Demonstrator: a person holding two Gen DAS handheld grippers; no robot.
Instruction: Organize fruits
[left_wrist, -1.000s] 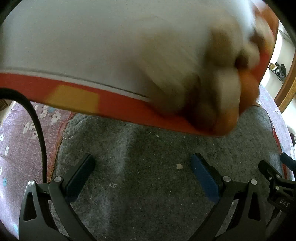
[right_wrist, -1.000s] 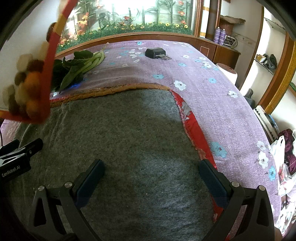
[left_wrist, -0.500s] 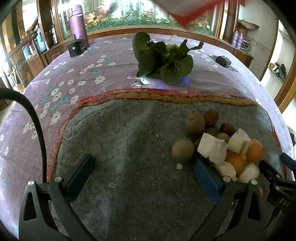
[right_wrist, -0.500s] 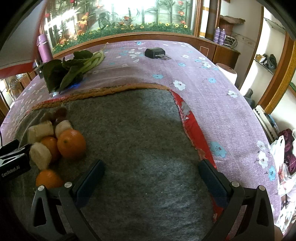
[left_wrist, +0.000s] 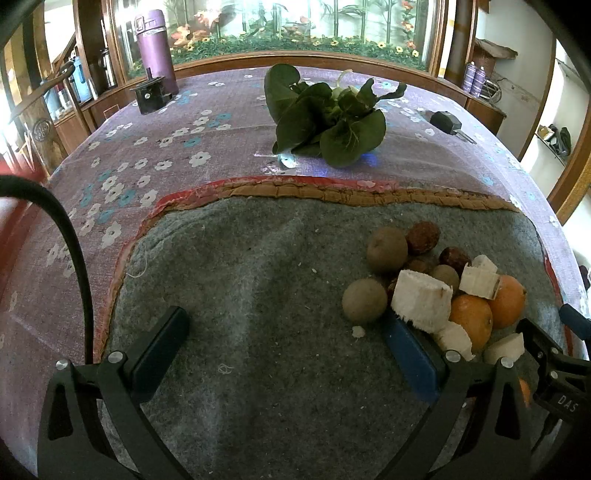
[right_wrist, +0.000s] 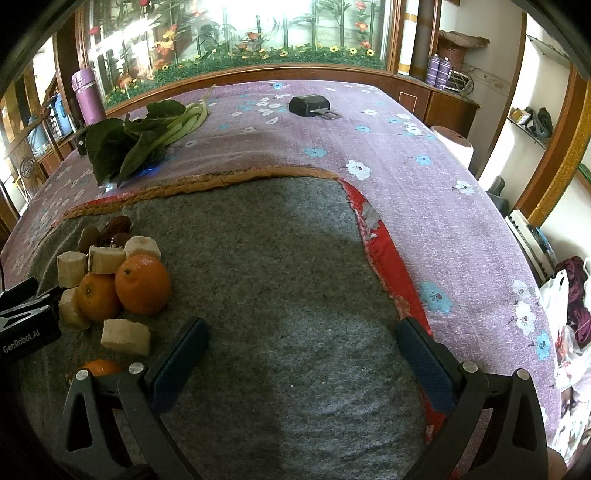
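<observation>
Left wrist view: the left gripper (left_wrist: 284, 343) hangs spread and empty; the fruit (left_wrist: 436, 284) sits heaped at lower right on the grey mat (left_wrist: 258, 266), nothing sorted yet. Greens (left_wrist: 328, 118) lie beyond on the purple cloth (left_wrist: 147, 147).

Right wrist view: the right gripper (right_wrist: 303, 354) is spread, empty; the pile is at left, oranges (right_wrist: 142, 284) foremost. A window (right_wrist: 236, 29) fills the top.

grey mat (right_wrist: 288, 258) centre — free | fruit pile (left_wrist: 436, 288) — crowds left gripper's right side
</observation>
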